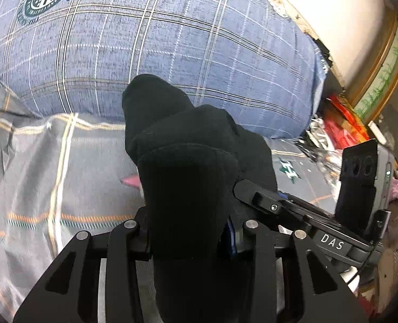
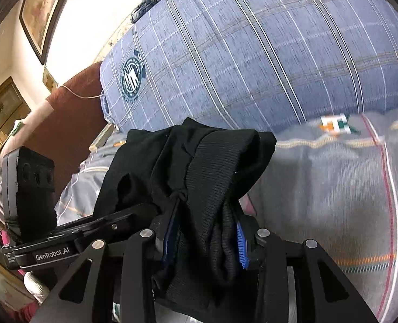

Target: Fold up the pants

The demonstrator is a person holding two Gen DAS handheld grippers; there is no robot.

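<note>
- Pants [image 2: 199, 177]: black fabric, bunched and lifted above the grey plaid bedsheet [image 2: 333, 188]. Both of my grippers hold a piece of them.
- My left gripper [image 1: 188, 231] is clamped on a thick fold of the black cloth, which rises in a hump between the jaws and hides the fingertips.
- My right gripper [image 2: 207, 242] is likewise closed on a gathered bunch; I can see the ribbed waistband [image 2: 225, 167] draped over the blue pads [image 2: 242, 247].
- In each wrist view the other gripper sits just beside, so the two grasps are close together on the same end of the garment.
- I judge this as the pick-up step: the waist end is seized and raised, with nothing folded yet.
- Behind lies a large blue plaid pillow [image 1: 155, 40], near the cloth. The sheet below looks free for laying out.
- Next, I reckon I must spread my hands apart to pull the fabric taut, then lay it flat on the bed before bringing one leg over the other.
- How the legs hang below I cannot tell; they are out of sight.
</note>
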